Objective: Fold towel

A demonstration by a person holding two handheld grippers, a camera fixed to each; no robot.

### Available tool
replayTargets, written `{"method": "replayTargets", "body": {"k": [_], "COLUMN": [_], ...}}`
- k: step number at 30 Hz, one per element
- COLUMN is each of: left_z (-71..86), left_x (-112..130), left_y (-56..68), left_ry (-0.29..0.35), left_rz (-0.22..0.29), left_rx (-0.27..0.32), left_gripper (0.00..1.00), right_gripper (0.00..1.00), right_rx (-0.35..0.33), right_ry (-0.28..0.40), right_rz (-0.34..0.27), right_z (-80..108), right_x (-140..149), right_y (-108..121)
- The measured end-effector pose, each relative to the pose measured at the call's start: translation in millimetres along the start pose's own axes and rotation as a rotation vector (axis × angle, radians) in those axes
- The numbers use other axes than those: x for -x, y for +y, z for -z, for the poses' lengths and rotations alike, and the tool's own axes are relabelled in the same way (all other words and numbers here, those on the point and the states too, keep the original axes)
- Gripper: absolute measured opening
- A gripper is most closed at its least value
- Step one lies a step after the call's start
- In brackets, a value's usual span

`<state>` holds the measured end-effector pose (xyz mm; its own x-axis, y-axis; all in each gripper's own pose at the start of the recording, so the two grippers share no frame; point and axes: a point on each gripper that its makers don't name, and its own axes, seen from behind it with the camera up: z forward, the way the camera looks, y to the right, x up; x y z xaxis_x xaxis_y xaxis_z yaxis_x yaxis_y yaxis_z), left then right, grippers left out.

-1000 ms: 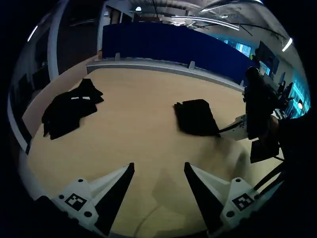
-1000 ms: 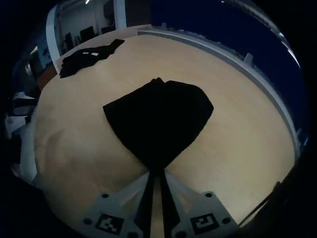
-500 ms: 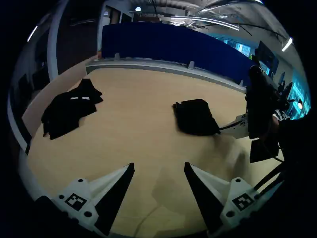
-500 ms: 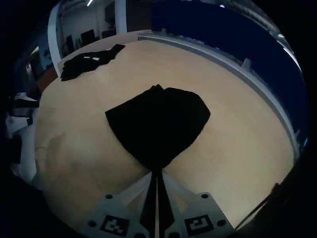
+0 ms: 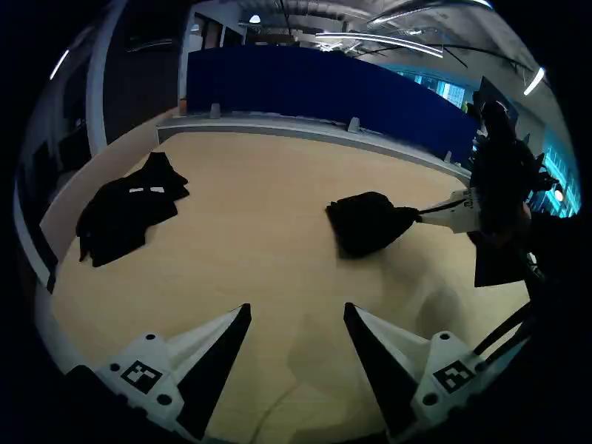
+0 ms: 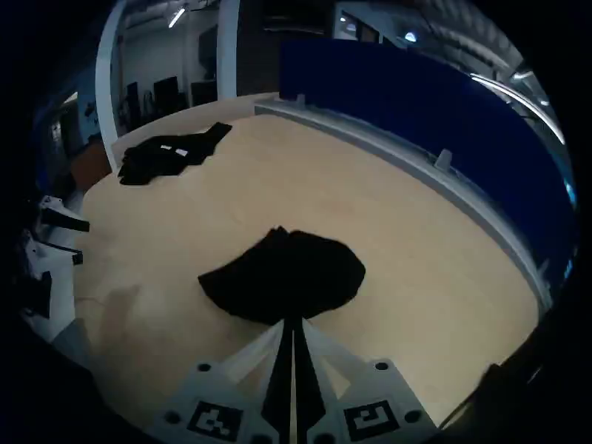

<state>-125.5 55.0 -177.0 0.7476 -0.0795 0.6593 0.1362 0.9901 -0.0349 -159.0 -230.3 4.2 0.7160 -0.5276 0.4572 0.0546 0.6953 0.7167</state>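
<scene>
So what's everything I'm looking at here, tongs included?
towel: one, black, bunched mid-table
cloth pile: one, black, far left part of the table
table: one, light wood, under everything
partition: one, blue, along the table's far edge
left tongs: one pair, white and black, open above bare table
right tongs: one pair, white and black, shut on the towel's near edge

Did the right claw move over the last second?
Yes. In the left gripper view the right claw has risen toward the blue partition, lifting a corner of the black towel off the table.
</scene>
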Motion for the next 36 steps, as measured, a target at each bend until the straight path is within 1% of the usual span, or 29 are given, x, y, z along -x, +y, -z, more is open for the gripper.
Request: {"method": "replayTargets", "body": {"k": [6, 11, 15, 18, 27, 36], "left_z": [0.4, 0.6, -0.9, -1.4, -4.1, -7.0], "left_x": [-6, -11, -15, -18, -23, -25], "left_y": [2.5, 4.8, 6.8, 9.3, 18.3, 29.4], "left_ry": [0.010, 0.019, 0.027, 0.032, 0.039, 0.036], "left_rz": [-0.008, -0.014, -0.019, -0.022, -0.032, -0.046], "left_rx": [0.006, 0.012, 0.018, 0.024, 0.042, 0.065], "left_gripper": [0.93, 0.93, 0.93, 0.93, 0.93, 0.93], "right_gripper": [0.02, 0.02, 0.02, 0.02, 0.02, 0.02], "right_rx": [0.016, 0.028, 0.035, 0.042, 0.067, 0.098], "right_ry": [0.096, 0.169, 0.209, 0.220, 0.231, 0.242], "right_rz": [0.016, 0.015, 0.011, 0.014, 0.010, -0.016], "right_z": [19.7, 33.9, 44.3, 50.1, 63.5, 82.5], "right_x": [-44, -80, -99, -104, -107, -109], "right_y": [9, 17, 24, 28, 43, 69]}}
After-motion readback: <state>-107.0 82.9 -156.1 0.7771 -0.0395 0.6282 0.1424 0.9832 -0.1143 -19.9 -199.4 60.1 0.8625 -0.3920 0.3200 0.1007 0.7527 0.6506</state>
